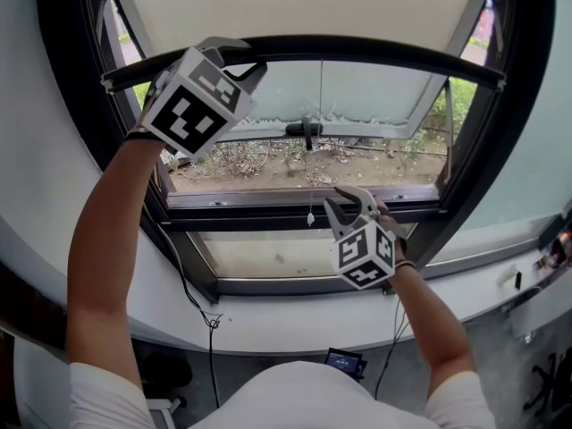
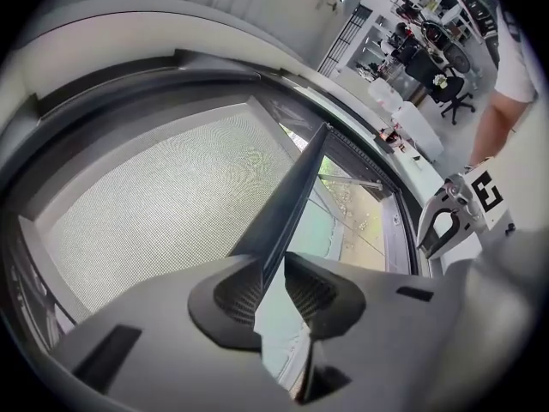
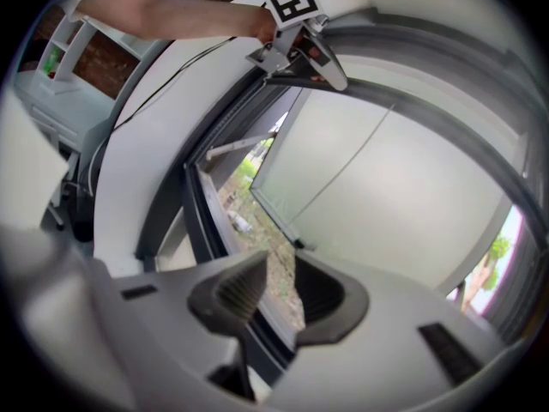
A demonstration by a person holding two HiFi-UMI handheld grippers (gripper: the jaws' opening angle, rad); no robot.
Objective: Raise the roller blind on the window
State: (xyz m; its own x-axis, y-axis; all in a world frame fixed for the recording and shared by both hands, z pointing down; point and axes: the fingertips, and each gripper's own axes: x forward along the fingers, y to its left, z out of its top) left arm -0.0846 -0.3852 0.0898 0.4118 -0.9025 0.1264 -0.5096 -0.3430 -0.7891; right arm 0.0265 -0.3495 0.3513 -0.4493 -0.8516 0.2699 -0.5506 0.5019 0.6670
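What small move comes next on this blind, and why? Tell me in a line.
Probably lift the left tool a little higher. Its jaws are clamped on the blind's bottom bar near its left end, and the blind fabric covers the upper part of the window. The right tool hangs open and empty, lower down.

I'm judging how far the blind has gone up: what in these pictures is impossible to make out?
Top of the blind: head view, cut off by the upper edge.
Small screen below the sill: head view, too small to read.
Office desks: left gripper view, too small and warped for detail.
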